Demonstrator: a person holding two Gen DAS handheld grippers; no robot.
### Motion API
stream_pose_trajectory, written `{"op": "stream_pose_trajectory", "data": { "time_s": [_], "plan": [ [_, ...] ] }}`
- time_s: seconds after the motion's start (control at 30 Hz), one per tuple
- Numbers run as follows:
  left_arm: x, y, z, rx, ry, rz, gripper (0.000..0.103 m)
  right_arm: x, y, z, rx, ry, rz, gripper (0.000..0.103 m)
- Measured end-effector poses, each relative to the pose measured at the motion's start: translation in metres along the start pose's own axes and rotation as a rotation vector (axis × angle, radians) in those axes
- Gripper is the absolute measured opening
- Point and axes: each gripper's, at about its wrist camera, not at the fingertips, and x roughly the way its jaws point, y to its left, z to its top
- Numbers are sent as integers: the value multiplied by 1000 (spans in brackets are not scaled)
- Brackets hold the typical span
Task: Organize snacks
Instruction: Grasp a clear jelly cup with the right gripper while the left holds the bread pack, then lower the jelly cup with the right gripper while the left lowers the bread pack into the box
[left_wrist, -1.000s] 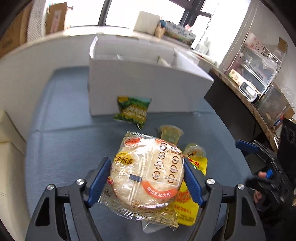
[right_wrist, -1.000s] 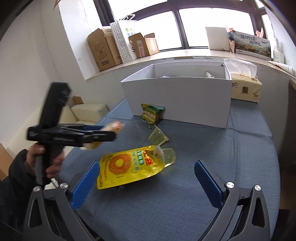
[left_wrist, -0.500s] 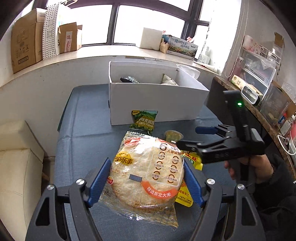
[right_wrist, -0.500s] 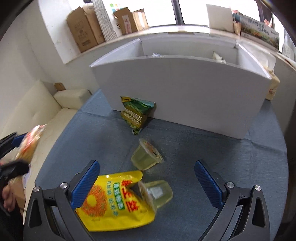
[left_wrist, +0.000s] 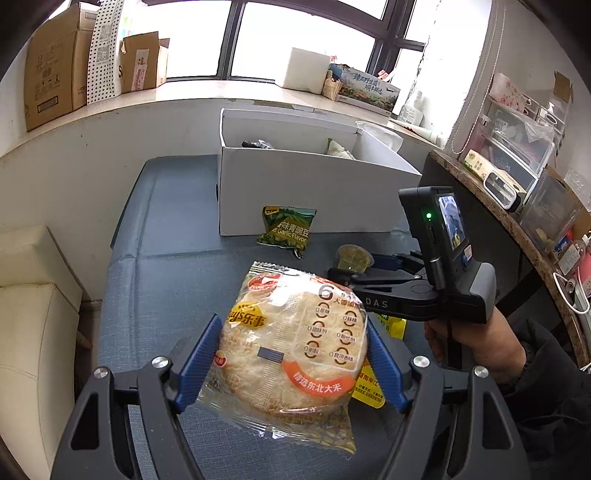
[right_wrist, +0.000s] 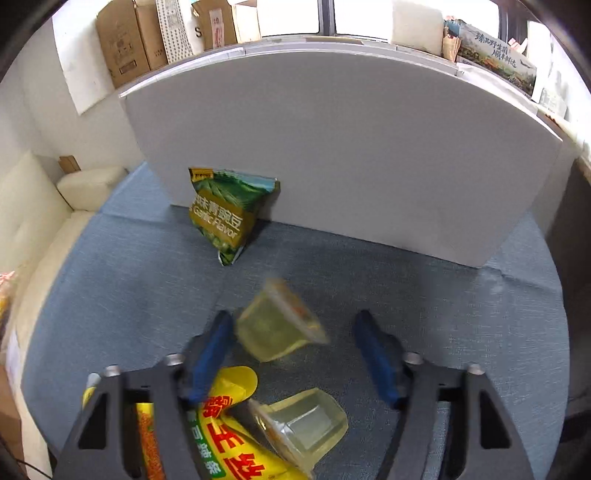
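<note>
My left gripper (left_wrist: 291, 325) is shut on a clear packet holding a round rice cracker (left_wrist: 291, 354) and keeps it above the blue table. In the right wrist view, my right gripper (right_wrist: 294, 317) hangs low over the table with its jaws closing around a yellow jelly cup (right_wrist: 273, 332) lying on its side. The left pad touches the cup and the right pad stands apart from it. A second jelly cup (right_wrist: 306, 424) rests on a yellow snack bag (right_wrist: 229, 443) under the gripper. A green pea packet (right_wrist: 225, 214) leans against the white box (right_wrist: 351, 147).
The open white box (left_wrist: 314, 184) stands at the back of the blue table (left_wrist: 166, 258) with a few packets inside. A cream sofa (left_wrist: 33, 295) lies left. A dark counter (left_wrist: 498, 221) with clutter runs along the right. A person's hand (left_wrist: 476, 343) holds the right gripper.
The right gripper came down and forward over the jelly cup, and its jaws narrowed around it. The left gripper kept its hold on the rice cracker packet and drew back a little.
</note>
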Motion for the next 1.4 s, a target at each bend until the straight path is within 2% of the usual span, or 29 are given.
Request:
{"op": "stream_pose_trajectory", "data": {
  "time_s": [0.03,0.27,0.57,0.77,0.87,1.03,1.3,1.4],
  "plan": [
    [0,-1,0,2,1,2,80,-1,1,-1,-7,-14,5,48],
    [-2,-4,4,12,-1,8,80,-18,-17,-9,36,-84,79,48],
    [-23,-23,18,42,-29,32,80,-85,-46,-18,98,-219,195,48],
    [-37,-48,40,87,-60,29,80,-132,-58,-8,134,-322,213,48],
    [-38,-61,59,127,-72,29,80,-147,-68,-1,137,-355,199,48],
    [-28,-72,103,181,-124,74,80,-154,-88,27,136,-364,184,48],
    [27,-62,197,180,-124,153,80,-117,-101,107,128,-323,181,48],
    [54,-51,222,160,-116,173,80,-99,-104,134,138,-308,216,48]
  ]
}}
